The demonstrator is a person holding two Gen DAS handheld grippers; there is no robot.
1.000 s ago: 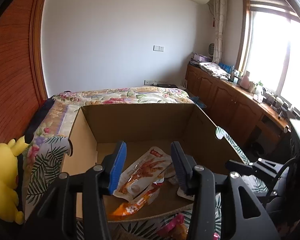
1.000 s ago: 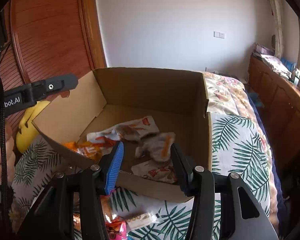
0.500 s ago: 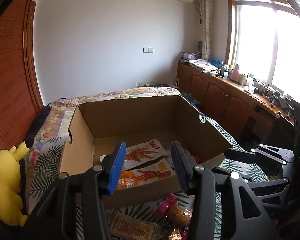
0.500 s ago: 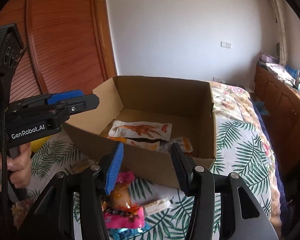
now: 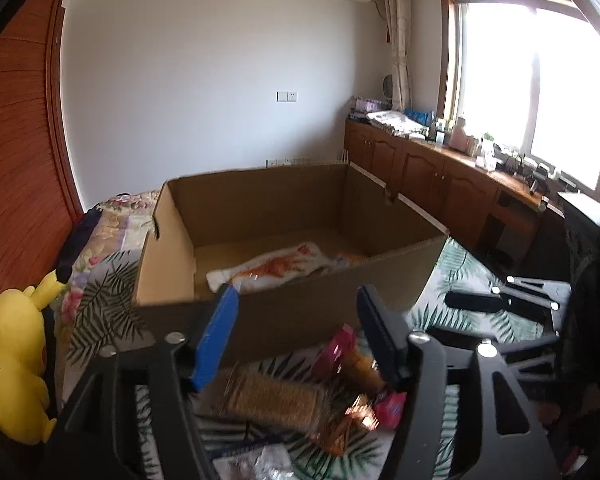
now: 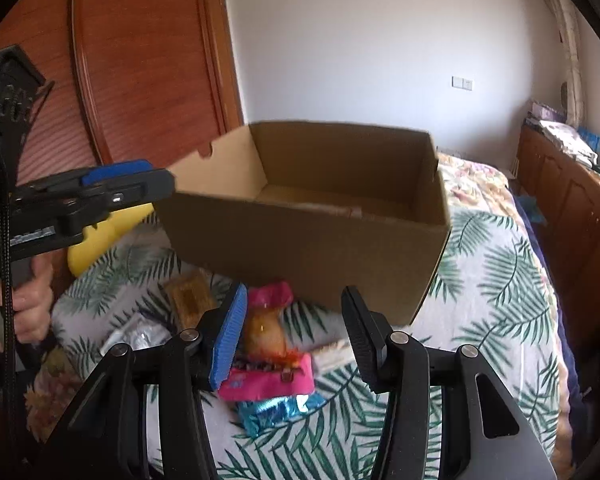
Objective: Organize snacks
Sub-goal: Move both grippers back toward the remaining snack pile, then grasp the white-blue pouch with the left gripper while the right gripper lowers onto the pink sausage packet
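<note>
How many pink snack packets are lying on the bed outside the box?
2. One pink packet lies near the cardboard box; the other pink packet lies nearer the camera, above a blue packet. Gripper fingers may hide more.

Snack packets (image 6: 266, 360) before cardboard box (image 6: 312, 236)

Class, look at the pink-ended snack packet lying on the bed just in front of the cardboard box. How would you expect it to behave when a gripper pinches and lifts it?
The pink-ended snack packet looks like thin, crinkled film, so it probably flexes and sags. Its glossy wrapper may slip between pads. It lies flat, so rolling seems unlikely.
</note>
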